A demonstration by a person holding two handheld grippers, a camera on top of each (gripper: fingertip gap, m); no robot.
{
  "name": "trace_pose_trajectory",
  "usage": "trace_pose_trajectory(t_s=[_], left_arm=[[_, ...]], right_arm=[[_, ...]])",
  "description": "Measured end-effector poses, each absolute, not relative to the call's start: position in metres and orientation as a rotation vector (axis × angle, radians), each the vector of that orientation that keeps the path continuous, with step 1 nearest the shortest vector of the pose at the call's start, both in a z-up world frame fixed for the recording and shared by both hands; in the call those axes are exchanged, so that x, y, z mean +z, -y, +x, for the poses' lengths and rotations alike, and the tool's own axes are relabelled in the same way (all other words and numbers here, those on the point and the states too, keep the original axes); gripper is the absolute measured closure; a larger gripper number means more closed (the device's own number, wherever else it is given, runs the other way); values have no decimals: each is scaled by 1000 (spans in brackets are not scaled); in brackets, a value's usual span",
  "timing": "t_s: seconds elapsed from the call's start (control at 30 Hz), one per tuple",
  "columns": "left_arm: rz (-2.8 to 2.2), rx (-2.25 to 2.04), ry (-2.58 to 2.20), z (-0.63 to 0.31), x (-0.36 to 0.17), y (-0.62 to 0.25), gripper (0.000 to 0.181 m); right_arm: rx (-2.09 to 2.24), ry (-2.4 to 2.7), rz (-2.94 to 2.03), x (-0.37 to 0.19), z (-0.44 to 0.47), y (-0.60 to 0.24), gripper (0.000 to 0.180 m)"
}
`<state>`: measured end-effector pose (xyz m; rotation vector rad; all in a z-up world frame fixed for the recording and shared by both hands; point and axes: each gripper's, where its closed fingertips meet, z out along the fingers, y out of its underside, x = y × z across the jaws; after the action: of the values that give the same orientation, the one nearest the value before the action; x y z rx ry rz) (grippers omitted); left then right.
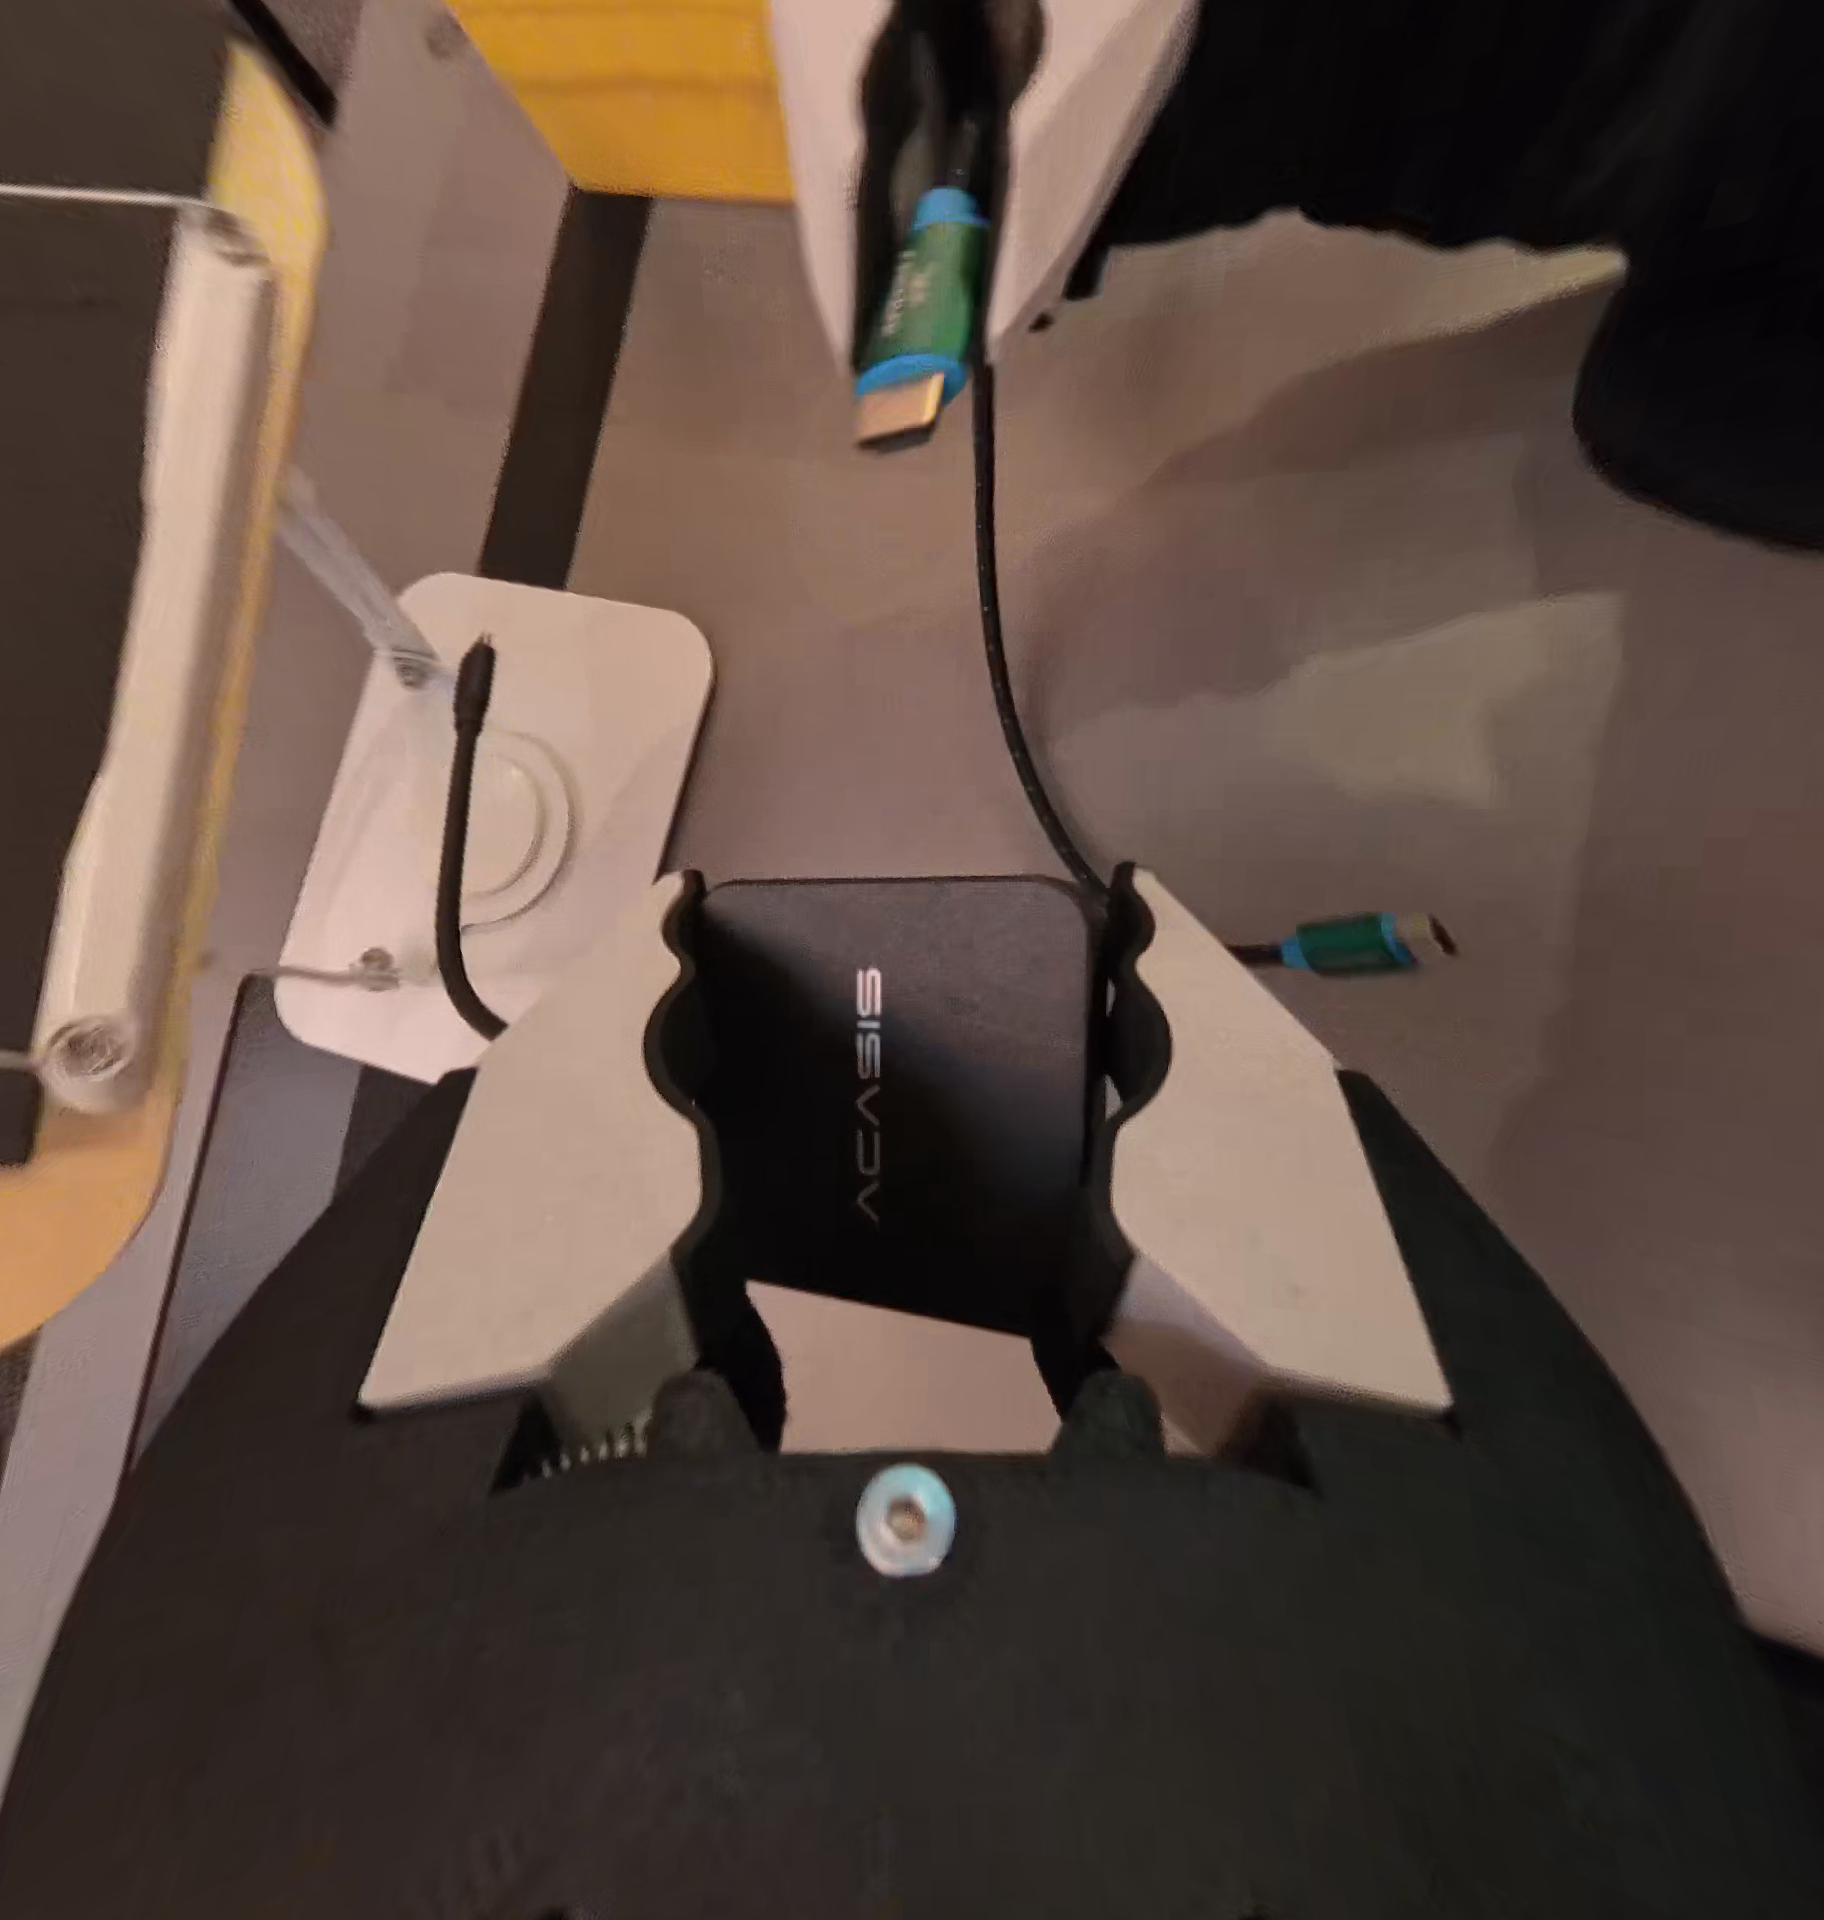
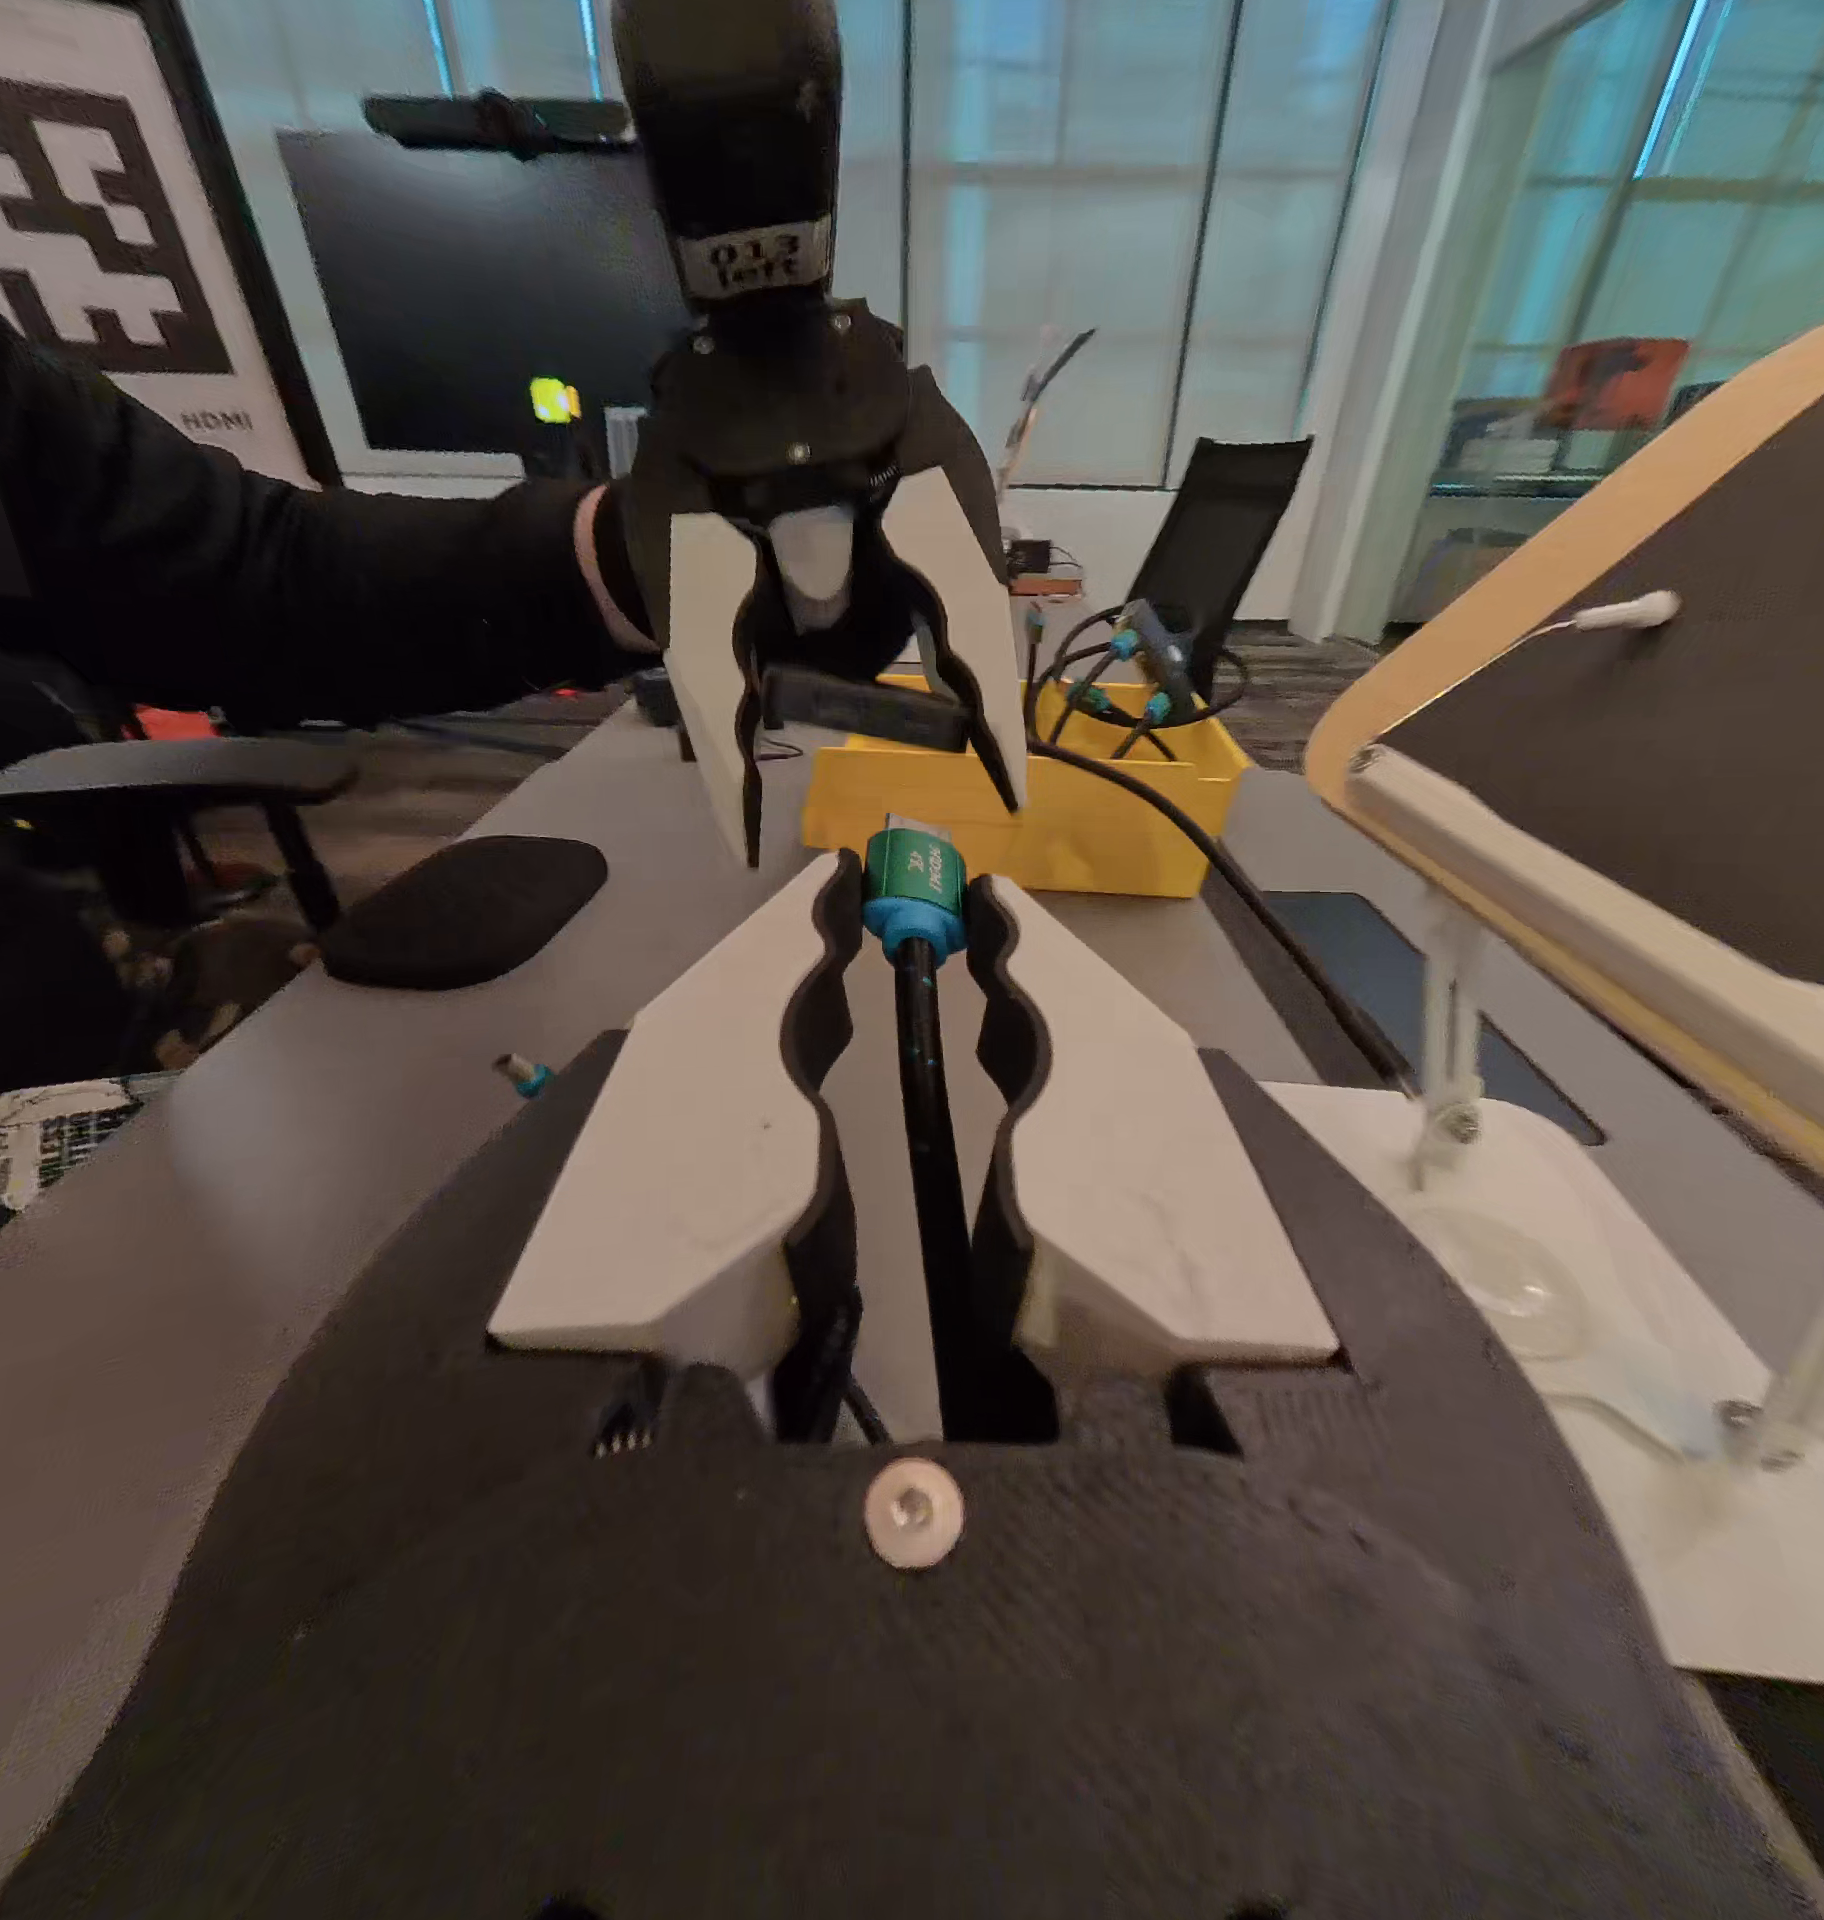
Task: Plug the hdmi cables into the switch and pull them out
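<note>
My left gripper [image 1: 903, 883] is shut on the black switch box [image 1: 887, 1081] and holds it above the grey table [image 1: 1303, 644]. My right gripper [image 2: 913, 878] is shut on a green and blue HDMI plug [image 2: 908, 862], whose cable runs back between its fingers. In the left wrist view the right gripper [image 1: 923, 332] is at the top, and the plug [image 1: 913, 312] points its metal tip toward the switch, a gap apart. In the right wrist view the left gripper [image 2: 882, 821] hangs just ahead with the switch [image 2: 856, 712]. A black braided cable [image 1: 1001, 665] runs to the switch's far right corner.
A second green HDMI plug [image 1: 1355, 940] lies on the table right of the switch. A white stand base [image 1: 534, 790] with clear rods and a wood-rimmed dark panel [image 2: 1614, 675] is close by. A yellow bin [image 2: 1033, 831] holds more cables. A person's black sleeve [image 2: 264, 582] reaches in. My hands' fingertips stand some 8 centimeters from each other.
</note>
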<state>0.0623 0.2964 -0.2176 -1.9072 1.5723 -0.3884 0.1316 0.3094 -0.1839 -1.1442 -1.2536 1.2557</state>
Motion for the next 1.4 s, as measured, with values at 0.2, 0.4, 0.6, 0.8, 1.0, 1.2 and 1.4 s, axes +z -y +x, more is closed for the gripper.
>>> trace_pose_trajectory(t_s=[0.2, 0.4, 0.6, 0.8, 1.0, 1.2, 1.4], left_arm=[[-1917, -343, -1505, 50, -208, -304, 105], [-1906, -356, -1472, 52, -225, -304, 105], [-1926, -375, -1465, 54, -245, -308, 105], [-1925, -388, -1462, 59, -252, -309, 105], [-1940, -384, -1479, 63, -259, -306, 105], [-1949, -393, -1474, 65, -260, -304, 105], [-1965, -396, -1487, 64, -265, -301, 105]], right_arm=[[1214, 1331, -1153, -182, 112, -294, 161], [1115, 1266, -1158, -148, 142, -305, 161], [913, 1061, -1169, -90, 228, -330, 161], [656, 835, -1208, -60, 338, -348, 161], [484, 604, -1366, -80, 431, -374, 161], [587, 545, -1555, -139, 447, -401, 161], [606, 611, -1921, -222, 438, -414, 162]])
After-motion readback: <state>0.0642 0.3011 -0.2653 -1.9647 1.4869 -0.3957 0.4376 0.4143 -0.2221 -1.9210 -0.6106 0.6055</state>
